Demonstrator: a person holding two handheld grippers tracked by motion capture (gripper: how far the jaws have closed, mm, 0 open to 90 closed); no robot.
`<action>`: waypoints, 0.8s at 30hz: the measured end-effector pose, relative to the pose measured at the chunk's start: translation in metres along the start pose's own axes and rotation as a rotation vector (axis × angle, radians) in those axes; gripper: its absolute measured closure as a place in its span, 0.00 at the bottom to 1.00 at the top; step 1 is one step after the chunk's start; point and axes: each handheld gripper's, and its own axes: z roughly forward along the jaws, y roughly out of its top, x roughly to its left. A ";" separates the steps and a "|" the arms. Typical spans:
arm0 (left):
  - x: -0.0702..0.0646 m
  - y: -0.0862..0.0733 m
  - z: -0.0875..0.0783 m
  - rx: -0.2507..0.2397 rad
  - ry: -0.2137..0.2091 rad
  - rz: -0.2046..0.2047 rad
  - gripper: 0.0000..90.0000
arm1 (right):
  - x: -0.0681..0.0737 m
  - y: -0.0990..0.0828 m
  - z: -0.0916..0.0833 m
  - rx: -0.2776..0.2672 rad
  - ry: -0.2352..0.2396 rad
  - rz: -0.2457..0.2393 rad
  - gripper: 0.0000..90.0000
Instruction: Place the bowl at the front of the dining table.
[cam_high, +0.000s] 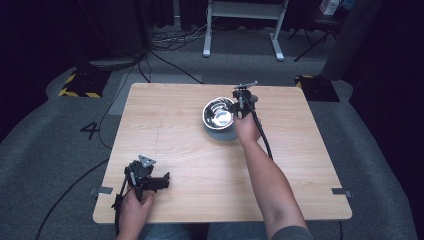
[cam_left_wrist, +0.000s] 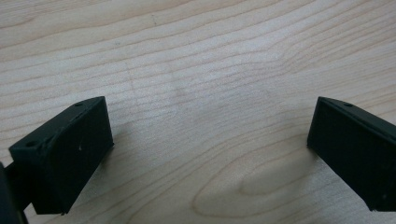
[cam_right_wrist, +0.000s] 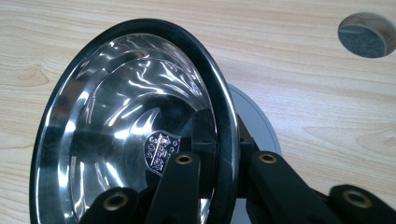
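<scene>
A shiny steel bowl (cam_high: 218, 113) with a dark rim is tilted up on its side over a flat grey round lid or plate (cam_high: 223, 133) in the far middle of the table. My right gripper (cam_high: 244, 100) is shut on the bowl's rim (cam_right_wrist: 227, 140), one finger inside the bowl and one outside. A crest mark shows inside the bowl (cam_right_wrist: 161, 151). The grey disc (cam_right_wrist: 254, 121) lies just behind the bowl. My left gripper (cam_high: 162, 181) rests near the front left of the table, open, with bare wood between its fingers (cam_left_wrist: 70, 154).
The wooden table (cam_high: 190, 165) has a round cable hole (cam_right_wrist: 366, 35) near the bowl. Beyond the table are a grey carpet, cables, and a white desk frame (cam_high: 242, 30) at the back.
</scene>
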 end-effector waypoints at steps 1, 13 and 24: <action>0.000 0.000 0.000 0.000 0.000 0.000 0.00 | 0.000 0.000 0.001 0.004 0.003 0.001 0.95; 0.000 0.000 0.000 0.001 0.000 0.001 0.00 | -0.007 -0.004 0.010 0.044 0.000 0.023 0.94; 0.000 0.000 0.000 0.001 0.000 0.001 0.00 | -0.018 -0.003 0.006 0.042 0.018 0.067 0.73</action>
